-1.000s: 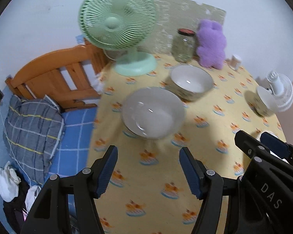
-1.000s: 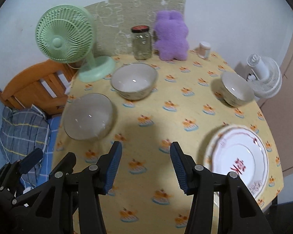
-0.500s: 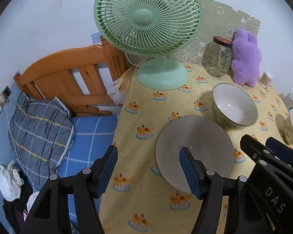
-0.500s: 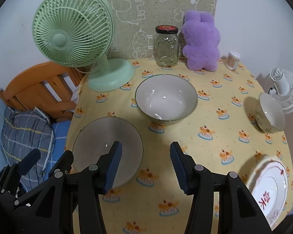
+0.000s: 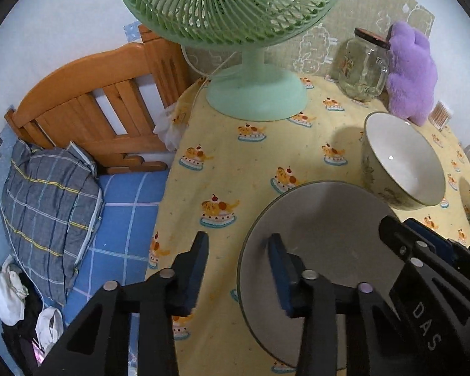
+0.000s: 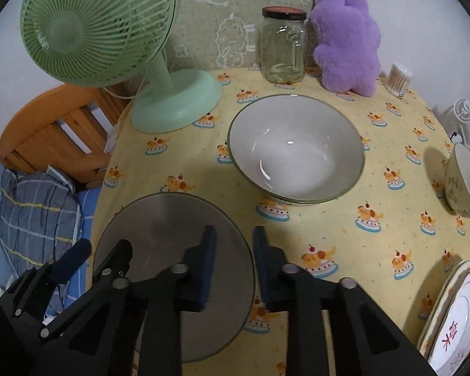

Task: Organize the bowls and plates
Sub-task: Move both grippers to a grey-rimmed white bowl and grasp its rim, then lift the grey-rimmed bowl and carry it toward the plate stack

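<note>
A wide grey bowl [image 5: 322, 235] [image 6: 172, 228] sits near the left edge of the yellow tablecloth. My left gripper [image 5: 239, 266] straddles its left rim with its jaws closing. One finger is outside and one inside, and a gap still shows. My right gripper [image 6: 235, 250] is shut on the bowl's right rim. A white green-rimmed bowl [image 6: 297, 156] stands just behind. A small patterned bowl [image 6: 463, 185] is at the far right. A stack of plates [image 6: 454, 322] lies at the front right.
Along the back wall stand a green fan [image 6: 109, 31], a glass jar [image 6: 283, 47], a purple plush [image 6: 344, 40] and a cotton-swab tub [image 6: 399, 78]. A small white fan [image 6: 467, 125] is at the right. Left of the table is a bed with a wooden headboard [image 5: 94, 100].
Both grippers came down and forward onto the grey bowl. Their jaws narrowed around its opposite rims, the right pair more than the left.
</note>
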`<action>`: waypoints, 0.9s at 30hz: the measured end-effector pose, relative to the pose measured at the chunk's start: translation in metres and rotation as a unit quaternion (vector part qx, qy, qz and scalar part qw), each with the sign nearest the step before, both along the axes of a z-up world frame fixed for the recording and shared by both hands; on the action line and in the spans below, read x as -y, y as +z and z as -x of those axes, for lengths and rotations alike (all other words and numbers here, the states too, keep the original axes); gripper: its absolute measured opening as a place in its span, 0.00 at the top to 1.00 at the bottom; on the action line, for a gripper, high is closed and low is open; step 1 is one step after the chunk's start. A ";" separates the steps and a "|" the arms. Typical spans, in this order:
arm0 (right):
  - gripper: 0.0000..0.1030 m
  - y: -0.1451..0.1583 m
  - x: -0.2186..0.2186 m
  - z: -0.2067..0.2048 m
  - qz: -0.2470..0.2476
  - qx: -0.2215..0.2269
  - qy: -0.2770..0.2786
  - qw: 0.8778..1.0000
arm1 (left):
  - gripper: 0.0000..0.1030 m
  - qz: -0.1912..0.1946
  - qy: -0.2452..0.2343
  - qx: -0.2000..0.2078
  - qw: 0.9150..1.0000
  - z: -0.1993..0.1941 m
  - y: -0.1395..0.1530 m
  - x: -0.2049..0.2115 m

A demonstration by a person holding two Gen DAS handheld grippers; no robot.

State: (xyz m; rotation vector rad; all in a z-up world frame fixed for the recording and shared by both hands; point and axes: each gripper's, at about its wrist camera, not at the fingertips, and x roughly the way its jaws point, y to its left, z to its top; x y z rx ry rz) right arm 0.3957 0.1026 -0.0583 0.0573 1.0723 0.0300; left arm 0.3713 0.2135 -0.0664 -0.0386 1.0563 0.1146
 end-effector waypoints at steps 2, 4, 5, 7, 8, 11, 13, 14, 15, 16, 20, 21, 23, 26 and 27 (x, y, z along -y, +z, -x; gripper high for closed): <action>0.79 -0.002 -0.002 -0.002 0.007 0.000 0.003 1.000 | 0.65 0.009 -0.004 -0.004 1.000 -0.002 -0.003 0.000; 0.79 -0.005 -0.001 -0.005 0.006 -0.002 0.002 1.000 | 0.68 0.013 -0.007 -0.007 1.000 -0.004 -0.005 0.001; 0.79 -0.006 -0.001 -0.006 0.007 -0.003 0.002 1.000 | 0.69 0.016 -0.011 -0.009 1.000 -0.005 -0.007 0.002; 0.79 -0.007 -0.002 -0.007 0.015 0.000 0.004 1.000 | 0.70 0.028 -0.019 -0.011 0.999 -0.005 -0.009 0.004; 0.79 -0.007 -0.003 -0.007 0.016 0.000 0.005 1.000 | 0.72 0.034 -0.020 -0.010 0.999 -0.005 -0.008 0.005; 0.78 -0.004 0.000 -0.007 0.006 -0.006 -0.001 1.000 | 0.72 0.034 -0.024 -0.014 0.999 -0.004 -0.006 0.007; 0.78 -0.004 0.002 -0.004 0.006 -0.010 -0.003 1.000 | 0.72 0.035 -0.031 -0.010 0.999 0.000 -0.003 0.008; 0.78 -0.004 0.003 -0.003 0.006 -0.011 -0.006 1.000 | 0.72 0.034 -0.034 -0.009 0.999 0.001 -0.002 0.009; 0.78 -0.003 0.003 -0.001 0.005 -0.012 -0.007 1.000 | 0.72 0.034 -0.035 -0.008 0.999 0.003 0.000 0.010; 0.78 -0.001 0.005 0.002 0.004 -0.012 -0.009 1.000 | 0.72 0.034 -0.036 -0.006 0.999 0.004 0.002 0.011; 0.78 0.009 0.005 0.012 0.010 -0.002 -0.011 1.000 | 0.72 0.044 -0.039 -0.005 0.998 0.014 0.008 0.013; 0.78 0.011 0.006 0.015 0.012 -0.001 -0.010 1.000 | 0.72 0.046 -0.039 -0.006 0.998 0.016 0.009 0.013; 0.78 0.013 0.007 0.021 0.014 -0.004 -0.010 1.000 | 0.72 0.048 -0.039 -0.008 0.998 0.022 0.010 0.015; 0.78 0.017 0.009 0.032 0.013 -0.007 -0.017 1.000 | 0.72 0.050 -0.043 -0.009 0.998 0.034 0.015 0.018; 0.78 0.019 0.010 0.037 0.012 -0.007 -0.020 1.000 | 0.72 0.050 -0.045 -0.008 0.998 0.037 0.017 0.019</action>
